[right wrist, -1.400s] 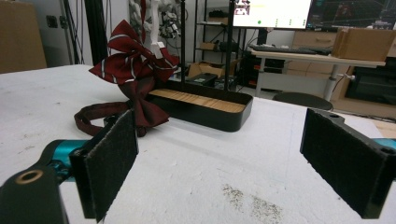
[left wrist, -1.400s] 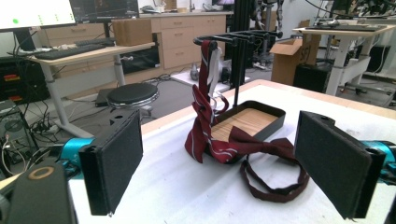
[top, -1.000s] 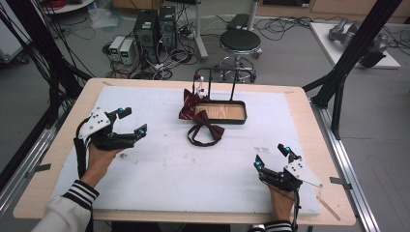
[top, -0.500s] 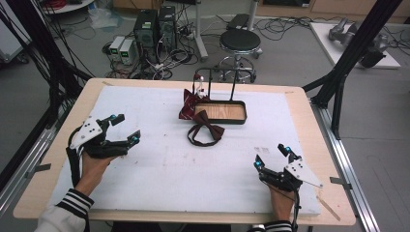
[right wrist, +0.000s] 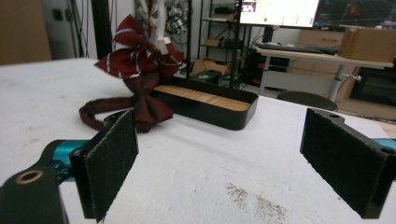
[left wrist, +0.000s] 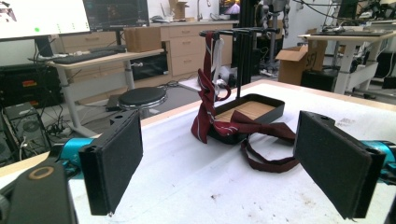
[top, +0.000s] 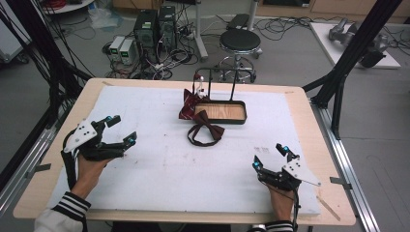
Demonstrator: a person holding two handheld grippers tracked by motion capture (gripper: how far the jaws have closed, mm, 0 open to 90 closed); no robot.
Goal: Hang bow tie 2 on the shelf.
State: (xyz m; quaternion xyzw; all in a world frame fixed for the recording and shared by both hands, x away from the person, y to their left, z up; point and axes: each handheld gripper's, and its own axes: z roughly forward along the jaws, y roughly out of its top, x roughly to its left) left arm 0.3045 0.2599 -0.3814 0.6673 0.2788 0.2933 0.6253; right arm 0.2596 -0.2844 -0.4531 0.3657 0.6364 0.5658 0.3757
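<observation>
- While both grippers sit wide open and empty, nothing is held: left gripper hovers near the tabletop's left edge, right gripper near the front-right corner.
- Both point at the dark maroon fabric bow tie, lying flat on the white foam mat, just in front of the shallow black tray with a wooden floor at the back-centre. Judged a staging pose before a reach.
- Bow tie: knot centred, thin neck strap looped loose toward the front; one wing touches the tray wall.
- Striped burgundy necktie hangs from the black metal stand at the tray's left end, tail draped onto the mat.
</observation>
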